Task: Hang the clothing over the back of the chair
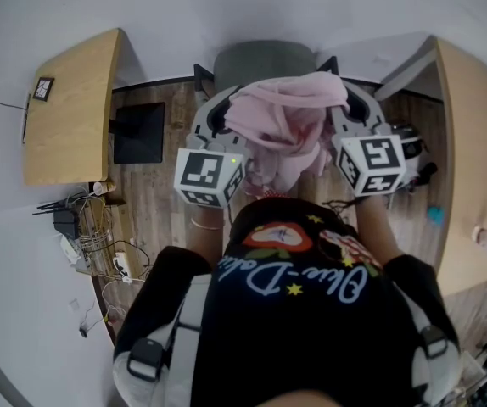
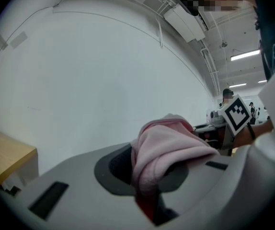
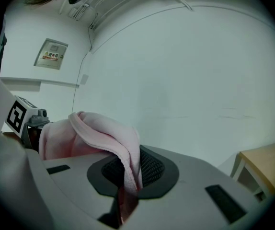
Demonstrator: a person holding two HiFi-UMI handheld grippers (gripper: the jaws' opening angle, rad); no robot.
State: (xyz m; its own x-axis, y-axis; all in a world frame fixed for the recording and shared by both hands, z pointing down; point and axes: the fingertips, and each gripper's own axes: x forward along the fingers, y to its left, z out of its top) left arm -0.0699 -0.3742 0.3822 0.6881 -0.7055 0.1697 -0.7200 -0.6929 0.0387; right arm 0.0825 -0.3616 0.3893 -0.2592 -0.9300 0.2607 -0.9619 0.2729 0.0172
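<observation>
The left gripper (image 2: 149, 195) is nearly closed, pinching a bunched fold of the pink clothing (image 1: 286, 125). The right gripper (image 3: 125, 193) grips another fold just as tightly. The cloth sits bundled between them, in the air in front of the person and above the near side of the grey chair (image 1: 265, 62).

To hang it well, the grippers should probably spread apart first so the bundle opens out. The cloth then goes past the top edge of the chair back and comes down with some on each side. Letting go is safest once the chair back carries the weight.

The chair stands on a wood floor (image 1: 154, 202). A black box (image 1: 139, 131) and tangled cables (image 1: 91, 236) lie to the left. A wooden desk (image 1: 69, 108) stands on one side and a second desk (image 1: 473, 168) on the other, with a plain white wall beyond.
</observation>
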